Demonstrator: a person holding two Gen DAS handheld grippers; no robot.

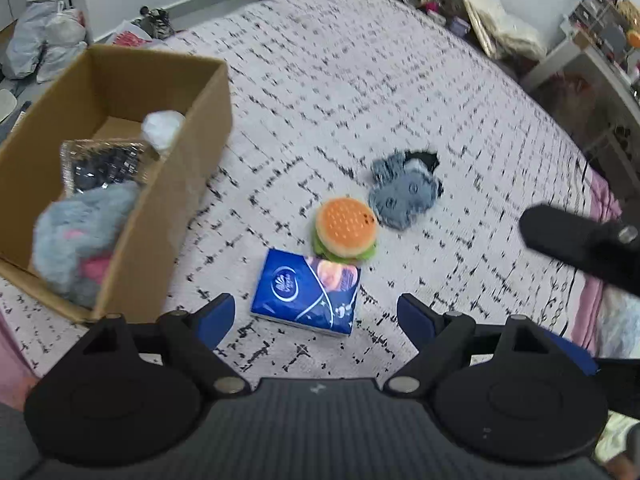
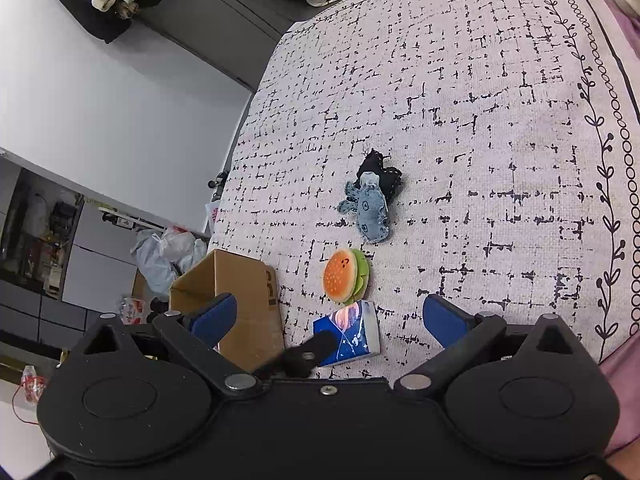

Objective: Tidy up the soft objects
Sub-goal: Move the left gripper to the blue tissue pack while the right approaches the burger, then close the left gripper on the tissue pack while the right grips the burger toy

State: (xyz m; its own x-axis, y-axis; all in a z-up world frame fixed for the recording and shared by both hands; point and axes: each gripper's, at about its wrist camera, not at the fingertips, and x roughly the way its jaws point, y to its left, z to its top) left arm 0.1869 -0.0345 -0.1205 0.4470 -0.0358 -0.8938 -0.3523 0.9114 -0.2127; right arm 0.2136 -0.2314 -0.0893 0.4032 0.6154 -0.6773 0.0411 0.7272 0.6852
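Note:
On the patterned bedspread lie a blue tissue pack point(image 1: 306, 292), a plush burger point(image 1: 346, 230) just behind it, and a grey-blue denim plush toy point(image 1: 404, 190) farther back. They also show in the right wrist view: the pack point(image 2: 352, 338), the burger point(image 2: 345, 276), the denim toy point(image 2: 370, 208). A cardboard box point(image 1: 188, 184) at the left holds a grey-pink plush point(image 1: 80, 240), a clear packet and a white wad. My left gripper point(image 1: 316, 316) is open and empty, just in front of the tissue pack. My right gripper point(image 2: 330, 320) is open and empty, above the bed.
The right gripper's black finger point(image 1: 576, 236) shows at the right of the left wrist view. The box point(image 2: 240, 300) stands near the bed's left edge. Bags and clutter lie on the floor beyond the bed; a pink sheet point(image 1: 596, 280) borders the bedspread at the right.

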